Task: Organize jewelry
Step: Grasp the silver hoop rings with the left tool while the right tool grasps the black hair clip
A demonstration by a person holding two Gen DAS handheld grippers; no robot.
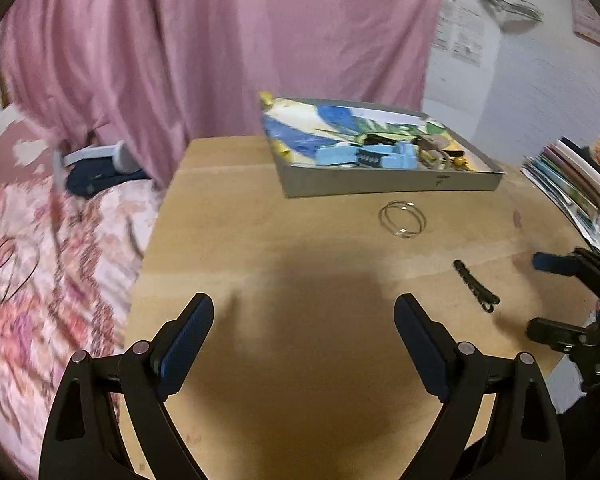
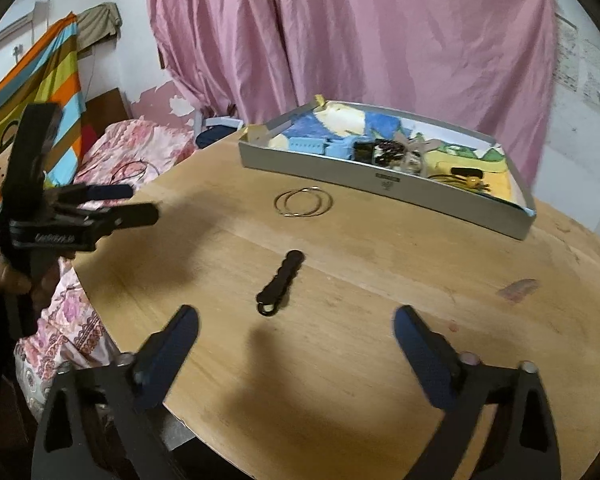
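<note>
**Both claws spread and empty; two hoops and one clip lie loose on the table**

Left wrist view. Your left gripper (image 1: 304, 324) hangs over the near part of the wooden table (image 1: 236, 216), jaws spread wide, nothing between the two blue pads. One shallow grey tray (image 1: 380, 190) sits at the far side, lined with a blue, yellow and green printed sheet. Inside it, toward its right half: a few light-blue pieces (image 1: 340, 156), one dark comb-like piece, and a tangle of small items too blurred to count. On bare wood just near of the tray lie two thin hoop rings (image 1: 403, 218), overlapping. Nearer and to the right lies one black hair clip (image 1: 476, 286), apart from the hoops. Your right gripper (image 1: 540, 296) enters at the right edge, its two fingers parted, holding nothing. One stack of books (image 1: 568, 176) stands at the far right. A pink curtain (image 1: 220, 40) hangs behind the table.

Right wrist view. Your right gripper (image 2: 296, 328) is also wide open and empty above the near table (image 2: 380, 360). The black hair clip (image 2: 280, 284) lies just beyond the fingertips, left of centre. The two hoop rings (image 2: 303, 202) lie farther off, just in front of the grey tray (image 2: 380, 184). Your left gripper (image 2: 140, 204) shows at the left, held by a hand (image 2: 4, 272); how far its jaws are parted is unclear from this angle.
</note>
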